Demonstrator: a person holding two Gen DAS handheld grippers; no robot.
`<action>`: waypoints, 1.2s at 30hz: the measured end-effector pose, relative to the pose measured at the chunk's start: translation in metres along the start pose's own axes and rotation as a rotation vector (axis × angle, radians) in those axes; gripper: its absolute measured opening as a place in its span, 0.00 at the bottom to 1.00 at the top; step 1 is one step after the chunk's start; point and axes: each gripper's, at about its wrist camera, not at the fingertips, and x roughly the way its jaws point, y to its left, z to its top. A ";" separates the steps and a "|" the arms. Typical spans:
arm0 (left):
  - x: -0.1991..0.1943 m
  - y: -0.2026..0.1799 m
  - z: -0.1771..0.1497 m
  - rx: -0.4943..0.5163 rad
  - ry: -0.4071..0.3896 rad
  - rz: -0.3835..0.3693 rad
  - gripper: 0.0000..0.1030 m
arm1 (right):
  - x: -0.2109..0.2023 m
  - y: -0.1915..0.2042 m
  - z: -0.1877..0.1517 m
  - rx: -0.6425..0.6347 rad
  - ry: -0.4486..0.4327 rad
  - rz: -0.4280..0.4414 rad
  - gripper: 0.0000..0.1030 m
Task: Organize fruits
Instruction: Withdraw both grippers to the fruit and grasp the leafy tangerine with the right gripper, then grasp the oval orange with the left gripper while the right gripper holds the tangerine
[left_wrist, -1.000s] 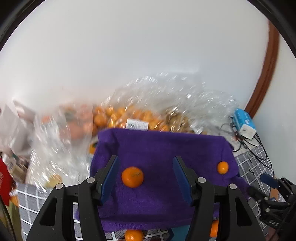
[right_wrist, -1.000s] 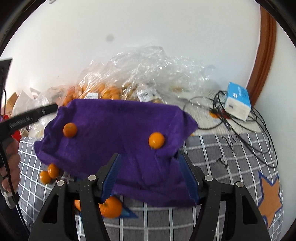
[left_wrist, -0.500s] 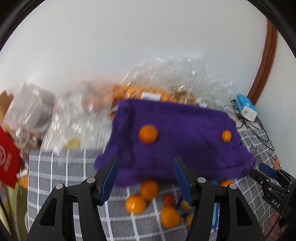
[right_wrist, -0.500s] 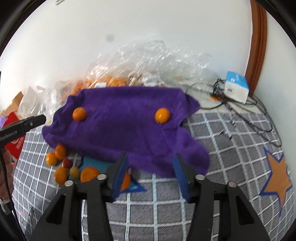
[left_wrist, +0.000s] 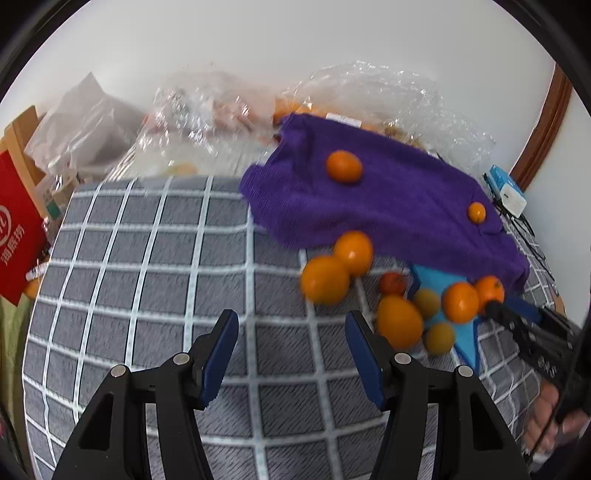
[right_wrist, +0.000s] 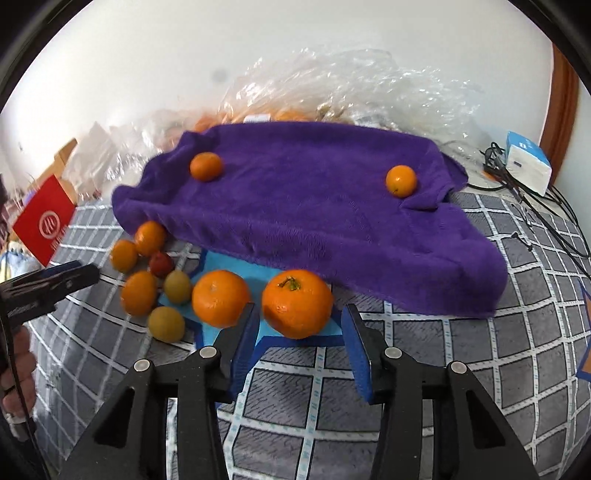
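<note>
A purple towel (right_wrist: 314, 206) lies on the grey checked cloth (left_wrist: 147, 295) with two small oranges on top (right_wrist: 206, 166) (right_wrist: 401, 180). In front of the towel sits a cluster of fruit: several oranges, a small red fruit (right_wrist: 161, 264) and two yellow-green ones (right_wrist: 177, 286). My right gripper (right_wrist: 300, 314) is open, with a large stemmed orange (right_wrist: 297, 308) just at its fingertips and the pads not pressing on it. A second large orange (right_wrist: 220, 297) is beside the left finger. My left gripper (left_wrist: 291, 321) is open over bare cloth, left of the cluster (left_wrist: 325, 284).
Crumpled clear plastic bags (right_wrist: 332, 85) holding more fruit are piled behind the towel against the white wall. A red packet (left_wrist: 14, 229) stands at the left edge. A white and blue box (right_wrist: 528, 166) and black cables lie at the right. A hand (right_wrist: 14, 373) holds the left gripper.
Both grippers have come down and back from the towel, so the fruit cluster now shows. The left has swung leftward over the cloth. The right jaws have narrowed around the big orange.
</note>
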 end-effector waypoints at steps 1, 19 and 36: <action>0.000 0.002 -0.002 0.001 0.002 -0.008 0.56 | 0.003 0.001 0.000 -0.005 0.001 -0.006 0.45; 0.018 -0.044 -0.012 0.016 0.026 -0.170 0.56 | -0.010 -0.035 -0.029 0.081 -0.048 -0.091 0.41; 0.007 -0.046 -0.017 0.126 -0.023 -0.051 0.32 | -0.012 -0.036 -0.031 0.086 -0.057 -0.068 0.41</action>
